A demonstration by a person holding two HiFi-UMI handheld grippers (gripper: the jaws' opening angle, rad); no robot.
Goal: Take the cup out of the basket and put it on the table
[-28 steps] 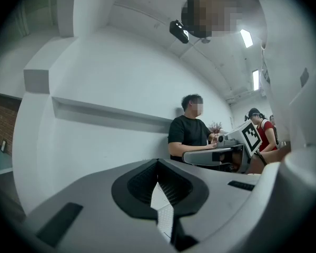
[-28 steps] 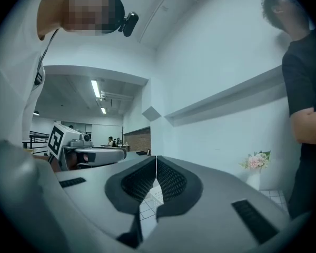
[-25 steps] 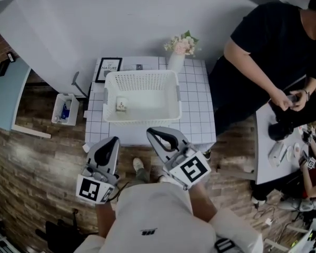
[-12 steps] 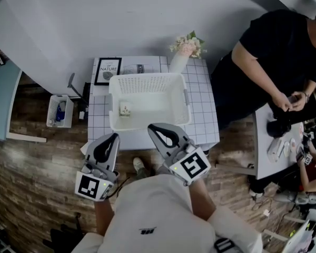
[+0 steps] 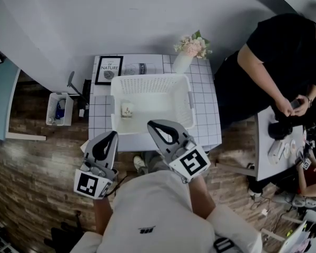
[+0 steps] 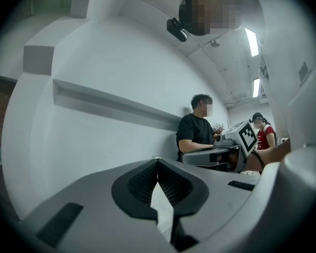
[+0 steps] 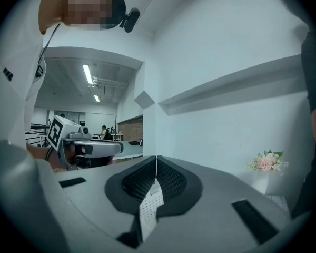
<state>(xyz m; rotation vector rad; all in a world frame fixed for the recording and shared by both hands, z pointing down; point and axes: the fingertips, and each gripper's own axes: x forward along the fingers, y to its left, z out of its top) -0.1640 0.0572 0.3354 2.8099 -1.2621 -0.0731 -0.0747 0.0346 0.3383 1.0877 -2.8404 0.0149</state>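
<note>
A small pale cup [image 5: 127,109] lies at the left inside the white slotted basket [image 5: 185,96], which stands on a white gridded table [image 5: 207,121]. My left gripper [image 5: 112,135] is held in front of the table's near left corner, jaws together and empty. My right gripper [image 5: 150,124] hangs over the basket's near rim, also shut and empty. In the left gripper view the shut tips [image 6: 157,159] point at a white wall. In the right gripper view the shut tips [image 7: 156,158] do the same, with a strip of the basket seen through the gap below.
A framed picture [image 5: 108,69] and a vase of pink flowers [image 5: 189,49] stand at the table's back. A small bin [image 5: 58,109] sits on the floor at the left. A person in black [image 5: 274,62] stands at the right beside another table [image 5: 276,152].
The table and basket have shifted slightly right and nearer in the head view. Both grippers stay shut, holding about the same places.
</note>
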